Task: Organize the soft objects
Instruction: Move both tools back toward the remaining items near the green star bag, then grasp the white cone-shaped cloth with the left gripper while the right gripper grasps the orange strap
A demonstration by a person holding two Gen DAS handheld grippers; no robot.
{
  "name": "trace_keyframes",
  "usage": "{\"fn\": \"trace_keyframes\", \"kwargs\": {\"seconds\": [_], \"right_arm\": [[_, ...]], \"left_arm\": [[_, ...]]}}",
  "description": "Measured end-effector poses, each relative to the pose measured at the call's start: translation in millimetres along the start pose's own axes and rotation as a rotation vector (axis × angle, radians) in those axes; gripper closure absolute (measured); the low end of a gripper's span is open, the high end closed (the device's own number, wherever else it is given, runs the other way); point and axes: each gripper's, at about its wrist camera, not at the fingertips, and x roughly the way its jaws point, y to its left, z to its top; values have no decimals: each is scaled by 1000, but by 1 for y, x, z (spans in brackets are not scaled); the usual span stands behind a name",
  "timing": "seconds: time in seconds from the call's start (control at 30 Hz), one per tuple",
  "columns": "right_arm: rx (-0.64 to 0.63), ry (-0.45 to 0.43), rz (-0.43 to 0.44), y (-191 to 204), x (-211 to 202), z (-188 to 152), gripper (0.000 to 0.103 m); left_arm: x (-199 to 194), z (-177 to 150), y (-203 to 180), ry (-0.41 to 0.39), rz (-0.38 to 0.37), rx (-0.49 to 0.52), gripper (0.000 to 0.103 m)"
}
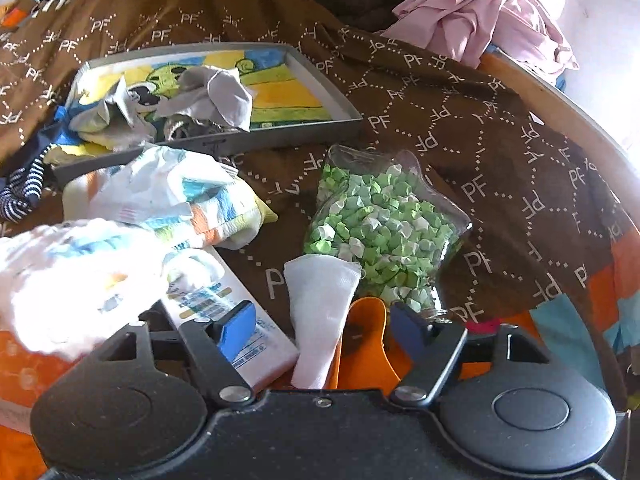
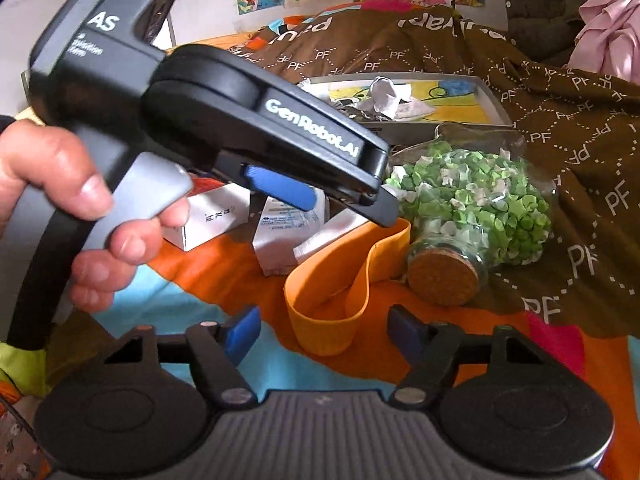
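Spread wide on both grippers, nothing held. Left gripper (image 1: pixel 322 326) low over a white sock (image 1: pixel 320 312) and an orange band (image 1: pixel 366 344), fingers either side, not touching. Right gripper (image 2: pixel 324 330) just short of that orange band (image 2: pixel 332 292). Beyond: glass jar (image 1: pixel 384 232) of green paper stars on its side, cork stopper (image 2: pixel 444 274) toward the right camera. Crumpled baby clothes (image 1: pixel 176 200) left of it, grey tray (image 1: pixel 280 136) with grey cloth (image 1: pixel 216 96) behind, all on brown bedspread (image 1: pixel 500 152).
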Motion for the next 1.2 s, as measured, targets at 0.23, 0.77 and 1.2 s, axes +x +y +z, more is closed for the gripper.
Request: {"fn": "trace_keyframes", "kwargs": {"seconds": [0.23,0.77,1.2], "right_arm": [[-6,-9,10,1,-1,0,39],[-1,-2,-16,-1,0,0,58],[1,12,-18,-3,1,-2,65]], "left_arm": [[8,6,4,18,-16,-39,50],[20,8,25,47,-57,-200,76],[19,7,27,42,-44,-153,85]]}}
